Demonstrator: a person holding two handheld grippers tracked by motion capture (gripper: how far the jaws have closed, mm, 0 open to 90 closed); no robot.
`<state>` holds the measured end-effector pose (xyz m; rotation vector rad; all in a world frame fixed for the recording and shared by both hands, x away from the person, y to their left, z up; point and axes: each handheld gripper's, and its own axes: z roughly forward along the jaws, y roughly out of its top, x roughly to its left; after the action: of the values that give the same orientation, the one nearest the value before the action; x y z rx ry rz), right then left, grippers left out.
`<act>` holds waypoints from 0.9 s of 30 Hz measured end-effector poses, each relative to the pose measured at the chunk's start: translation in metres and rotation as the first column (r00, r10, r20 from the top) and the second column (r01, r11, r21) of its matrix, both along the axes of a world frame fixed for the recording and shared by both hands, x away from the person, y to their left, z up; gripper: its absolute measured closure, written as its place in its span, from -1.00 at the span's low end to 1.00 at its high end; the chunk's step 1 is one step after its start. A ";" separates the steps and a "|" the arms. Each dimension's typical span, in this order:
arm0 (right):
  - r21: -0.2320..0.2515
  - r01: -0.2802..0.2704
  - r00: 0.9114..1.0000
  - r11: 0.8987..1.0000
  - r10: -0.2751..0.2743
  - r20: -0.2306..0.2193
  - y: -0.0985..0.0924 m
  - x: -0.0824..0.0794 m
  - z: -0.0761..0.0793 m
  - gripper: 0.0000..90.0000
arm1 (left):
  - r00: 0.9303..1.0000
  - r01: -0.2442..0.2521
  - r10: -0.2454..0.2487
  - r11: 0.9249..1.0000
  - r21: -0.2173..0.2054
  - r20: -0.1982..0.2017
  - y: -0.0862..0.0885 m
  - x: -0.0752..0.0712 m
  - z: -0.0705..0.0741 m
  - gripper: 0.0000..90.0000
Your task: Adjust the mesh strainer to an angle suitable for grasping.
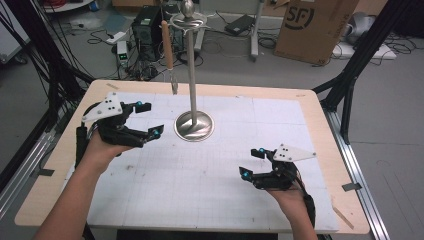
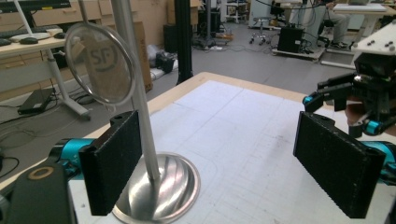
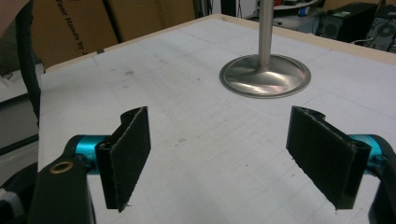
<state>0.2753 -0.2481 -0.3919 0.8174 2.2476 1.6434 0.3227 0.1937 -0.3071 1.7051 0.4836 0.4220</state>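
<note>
both grippers, left gripper (image 1: 148, 120) and right gripper (image 1: 252, 162), gape wide, empty (left beside the stand (image 1: 194, 125)).

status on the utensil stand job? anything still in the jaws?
Looks done: a wooden-handled utensil hangs from the top of the stand. In hand: nothing; the left gripper beside the stand base and the right gripper nearer the person both have open, empty jaws. Left: probably nothing, as no other utensil lies on the table.

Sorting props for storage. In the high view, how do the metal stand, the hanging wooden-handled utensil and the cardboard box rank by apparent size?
1. metal stand, tallest.
2. cardboard box, cut off and farther away, so unsure.
3. wooden-handled utensil.
</note>
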 end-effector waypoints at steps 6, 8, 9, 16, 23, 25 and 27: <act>-0.009 0.006 1.000 1.000 -0.006 -0.006 0.000 0.000 -0.001 -0.54 | 1.000 -0.014 0.014 1.000 -0.023 -0.005 -0.001 -0.014 -0.020 -0.66; -0.009 0.007 1.000 1.000 -0.007 -0.008 -0.001 0.000 -0.001 -0.54 | 1.000 -0.021 0.021 0.999 -0.025 -0.013 -0.003 -0.018 -0.027 -0.66; -0.009 0.008 1.000 1.000 -0.008 -0.008 -0.001 0.000 -0.001 -0.54 | 1.000 -0.024 0.023 0.999 -0.022 -0.014 -0.005 -0.021 -0.031 -0.67; -0.003 0.011 1.000 1.000 -0.011 -0.009 -0.004 0.001 -0.002 -0.57 | 0.999 -0.006 0.006 1.000 -0.010 -0.037 -0.015 -0.035 -0.053 -0.67; -0.011 0.014 1.000 1.000 -0.014 -0.013 -0.006 0.004 -0.005 -0.59 | 0.998 -0.018 0.018 1.000 0.007 -0.058 -0.016 -0.037 -0.065 -0.67; -0.017 0.017 1.000 1.000 -0.017 -0.019 -0.006 0.005 -0.006 -0.61 | 0.997 -0.009 0.010 1.000 0.007 -0.083 -0.016 -0.038 -0.071 -0.67; -0.023 0.014 1.000 1.000 -0.014 -0.021 -0.006 0.006 -0.007 -0.62 | 0.996 -0.008 0.009 1.000 0.009 -0.094 -0.016 -0.037 -0.075 -0.67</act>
<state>0.2810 -0.2538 -0.3991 0.8472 2.2654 1.6072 0.2855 0.1779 -0.3823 1.7371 0.5584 0.3511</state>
